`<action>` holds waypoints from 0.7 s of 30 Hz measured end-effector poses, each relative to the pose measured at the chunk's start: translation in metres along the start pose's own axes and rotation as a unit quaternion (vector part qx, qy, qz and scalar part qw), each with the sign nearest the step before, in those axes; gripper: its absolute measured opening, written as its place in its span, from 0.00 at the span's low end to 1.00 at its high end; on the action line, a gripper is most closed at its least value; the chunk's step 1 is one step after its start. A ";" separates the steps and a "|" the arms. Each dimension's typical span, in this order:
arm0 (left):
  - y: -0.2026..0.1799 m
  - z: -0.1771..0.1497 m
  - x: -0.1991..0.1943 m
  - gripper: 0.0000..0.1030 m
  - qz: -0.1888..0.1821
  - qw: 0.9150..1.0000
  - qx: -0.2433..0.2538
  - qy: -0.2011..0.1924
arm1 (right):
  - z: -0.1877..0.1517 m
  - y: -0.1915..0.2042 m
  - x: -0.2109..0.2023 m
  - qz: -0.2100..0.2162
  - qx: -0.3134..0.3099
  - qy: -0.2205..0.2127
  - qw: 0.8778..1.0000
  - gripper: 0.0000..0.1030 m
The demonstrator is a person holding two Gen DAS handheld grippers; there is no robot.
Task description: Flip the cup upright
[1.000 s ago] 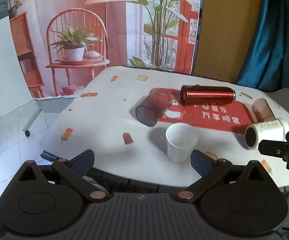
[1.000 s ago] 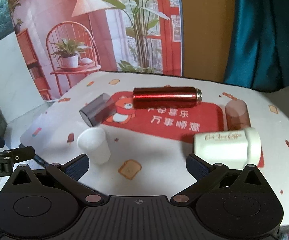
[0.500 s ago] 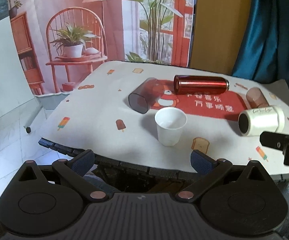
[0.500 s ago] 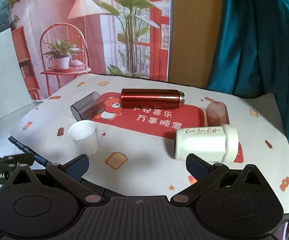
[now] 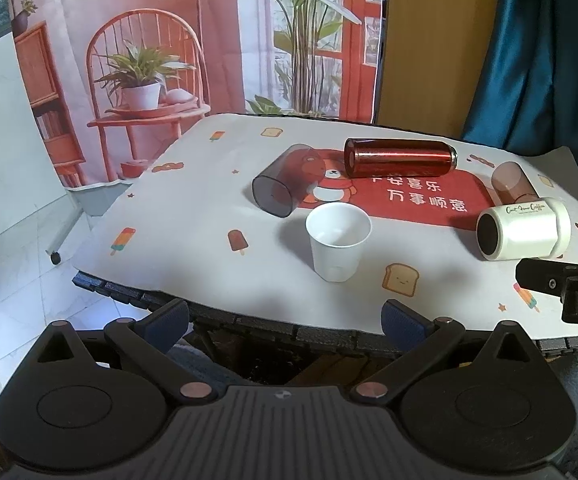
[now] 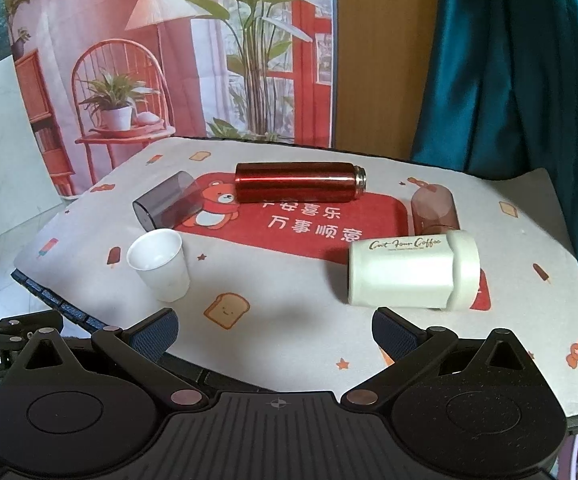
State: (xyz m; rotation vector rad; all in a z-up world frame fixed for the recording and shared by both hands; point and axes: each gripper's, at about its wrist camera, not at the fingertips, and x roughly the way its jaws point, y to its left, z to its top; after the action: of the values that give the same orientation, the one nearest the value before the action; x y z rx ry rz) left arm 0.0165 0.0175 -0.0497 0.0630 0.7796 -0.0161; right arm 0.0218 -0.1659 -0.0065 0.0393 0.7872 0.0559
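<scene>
A small white cup [image 5: 337, 242] [image 6: 160, 264] stands upright, mouth up, near the table's front edge. A white coffee mug [image 5: 523, 229] [image 6: 411, 274] lies on its side at the right. A grey tumbler [image 5: 287, 186] [image 6: 167, 200], a red bottle [image 5: 399, 157] [image 6: 299, 182] and a brown tumbler [image 5: 511, 182] [image 6: 434, 208] also lie on their sides. My left gripper [image 5: 287, 318] is open and empty, held before the table edge, short of the white cup. My right gripper [image 6: 275, 330] is open and empty over the front edge, left of the mug.
The cups lie on a white printed tablecloth [image 5: 193, 216] with a red bear mat [image 6: 301, 224] in the middle. A printed backdrop [image 5: 169, 48] hangs behind, a teal curtain [image 6: 521, 60] at the right. The right gripper shows at the right edge of the left wrist view [image 5: 565, 280].
Both grippers have drawn back from the table and stayed open. The white cup and the mug now sit farther from the fingers. No cup has moved.
</scene>
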 end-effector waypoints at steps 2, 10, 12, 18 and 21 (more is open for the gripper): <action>0.000 0.000 0.000 1.00 -0.001 1.000 0.001 0.000 | 0.000 0.000 0.001 0.000 0.000 0.000 1.000 1.00; 0.001 -0.001 -0.001 1.00 0.000 1.000 -0.002 -0.005 | 0.000 0.000 0.000 -0.003 0.001 -0.002 1.000 1.00; 0.001 -0.001 -0.001 1.00 0.000 1.000 -0.002 -0.005 | 0.001 -0.001 0.000 -0.006 0.001 -0.003 1.000 1.00; 0.001 -0.002 -0.002 1.00 0.000 1.000 -0.003 -0.007 | 0.000 -0.002 0.001 -0.011 0.003 -0.002 1.000 1.00; 0.001 -0.002 -0.002 1.00 0.000 1.000 -0.003 -0.008 | 0.000 -0.002 0.001 -0.012 0.003 -0.002 1.000 1.00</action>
State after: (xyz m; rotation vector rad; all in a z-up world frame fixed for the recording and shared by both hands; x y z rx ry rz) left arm 0.0135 0.0186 -0.0493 0.0580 0.7629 -0.0144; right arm 0.0222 -0.1676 -0.0076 0.0353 0.7841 0.0302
